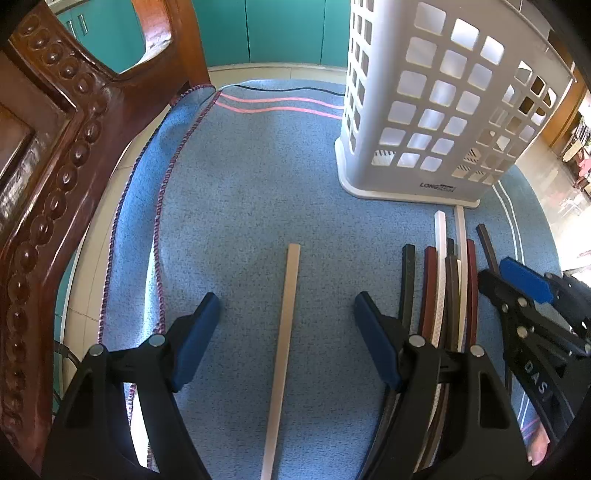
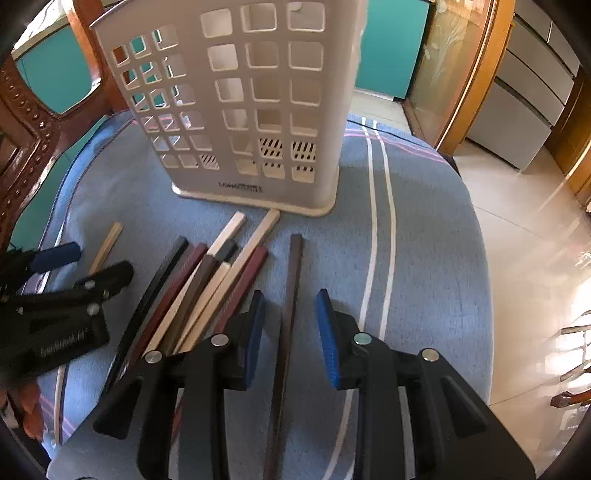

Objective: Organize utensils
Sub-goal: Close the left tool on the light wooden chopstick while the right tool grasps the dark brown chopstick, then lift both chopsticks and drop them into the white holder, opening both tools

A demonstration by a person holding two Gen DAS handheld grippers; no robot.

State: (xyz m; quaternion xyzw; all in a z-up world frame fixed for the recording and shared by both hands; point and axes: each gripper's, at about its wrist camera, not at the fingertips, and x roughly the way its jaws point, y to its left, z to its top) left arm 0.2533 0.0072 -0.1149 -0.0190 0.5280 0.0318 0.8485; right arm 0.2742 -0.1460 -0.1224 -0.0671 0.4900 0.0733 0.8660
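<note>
A: Two sticks lie apart from the rest. From the left wrist, the pale stick point(image 1: 284, 350) lies alone on the blue cloth point(image 1: 240, 192), running near to far between the jaws of the left gripper point(image 1: 286, 332). Those jaws stand wide and released, touching nothing.

B: And the others?

A: The bundle point(image 1: 443, 291) of black, red and white sticks lies just right of it, far ends near the white basket point(image 1: 443, 110). The right gripper point(image 1: 517, 284) sits at the bundle's right edge.

B: How will they handle?

A: I'd judge them light, stiff and slim, with smooth faces likely to slip. Take one near mid-length, so it doesn't tip.

B: The right wrist?

A: The dark stick point(image 2: 290, 295) lies between the right gripper's jaws, slightly parted; the pads don't press on it. The bundle fans out to its left, and beyond it are the pale stick and left gripper point(image 2: 81, 266).

B: The surface and room?

A: The cloth, striped white and pink, covers a rounded worktop. A carved wooden chair point(image 1: 55, 166) stands left, teal cabinets point(image 1: 277, 29) far, and a pale tiled floor point(image 2: 517, 229) right.
</note>
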